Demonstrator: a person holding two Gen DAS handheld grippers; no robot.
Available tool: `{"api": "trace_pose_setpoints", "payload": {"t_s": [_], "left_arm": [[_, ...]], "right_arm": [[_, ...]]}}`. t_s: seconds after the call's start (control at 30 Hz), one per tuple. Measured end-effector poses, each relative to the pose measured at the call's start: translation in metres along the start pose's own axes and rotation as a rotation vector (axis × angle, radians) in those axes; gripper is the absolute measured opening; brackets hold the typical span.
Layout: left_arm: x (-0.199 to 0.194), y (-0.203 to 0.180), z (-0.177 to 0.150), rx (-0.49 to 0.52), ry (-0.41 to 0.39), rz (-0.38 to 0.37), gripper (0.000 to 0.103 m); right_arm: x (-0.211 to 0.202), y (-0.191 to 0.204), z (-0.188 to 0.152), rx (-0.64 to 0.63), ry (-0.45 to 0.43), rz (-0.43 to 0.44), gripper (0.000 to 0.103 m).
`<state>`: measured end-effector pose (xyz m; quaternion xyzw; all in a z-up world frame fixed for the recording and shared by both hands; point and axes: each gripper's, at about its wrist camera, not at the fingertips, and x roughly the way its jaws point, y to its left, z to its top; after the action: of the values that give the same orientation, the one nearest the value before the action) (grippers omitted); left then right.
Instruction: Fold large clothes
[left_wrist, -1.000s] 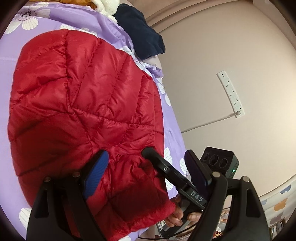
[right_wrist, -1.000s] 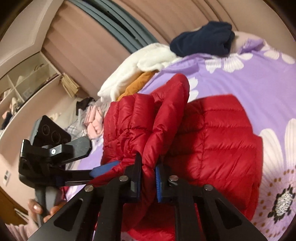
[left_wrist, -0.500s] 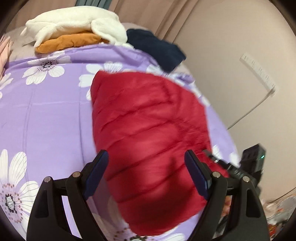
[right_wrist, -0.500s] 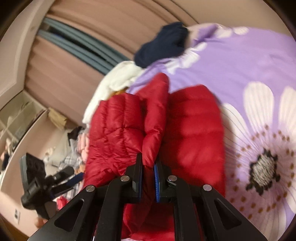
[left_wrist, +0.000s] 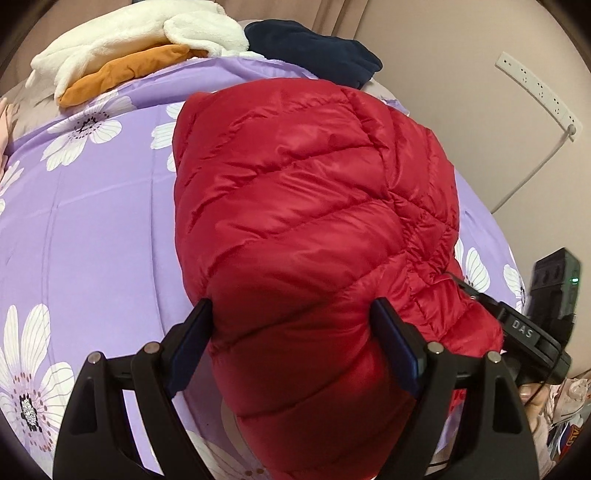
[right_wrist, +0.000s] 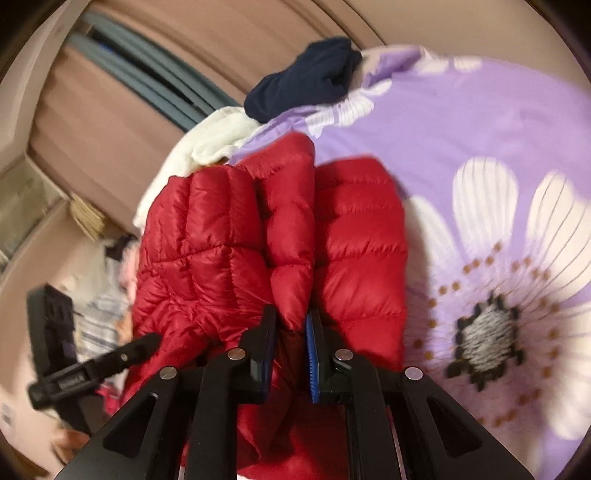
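A red quilted puffer jacket lies on a purple flowered bedsheet, bunched lengthwise. My left gripper stands open and wide above the jacket's near end, whose padding bulges up between the two fingers and brushes them. In the right wrist view my right gripper is shut on a raised ridge of the same jacket, with puffed panels on both sides. Its black housing pokes into the jacket's right edge in the left wrist view. The left gripper's finger shows blurred at the far left.
A white fleece on an orange garment and a navy garment lie at the bed's far end. A power strip hangs on the wall to the right. Curtains and shelves stand beyond the bed; clothes clutter the floor.
The left view has rolled and swung, so the jacket now runs straight ahead, and the left gripper sits lower over its near end. The right gripper sank toward the sheet, still holding the fold.
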<state>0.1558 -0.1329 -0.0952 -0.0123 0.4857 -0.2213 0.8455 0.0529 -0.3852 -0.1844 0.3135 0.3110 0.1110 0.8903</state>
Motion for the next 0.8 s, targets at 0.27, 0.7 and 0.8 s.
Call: {"api": "trace_pose_setpoints", "payload": {"t_s": [0.27,0.7,0.8], "left_arm": [[0.001,-0.003,0.001,0.001,0.001,0.004,0.085],[0.0,-0.013,-0.001,0.048,-0.004,0.038,0.086],[0.001,-0.019,-0.001,0.074,-0.007,0.052,0.087]], "right_arm": [[-0.04,0.053,0.02,-0.232,-0.154,-0.067,0.012],[0.023,0.075,0.033,-0.328,-0.001,-0.134,0.012],[0.028,0.072,0.031,-0.324,0.023,-0.164,0.012]]}}
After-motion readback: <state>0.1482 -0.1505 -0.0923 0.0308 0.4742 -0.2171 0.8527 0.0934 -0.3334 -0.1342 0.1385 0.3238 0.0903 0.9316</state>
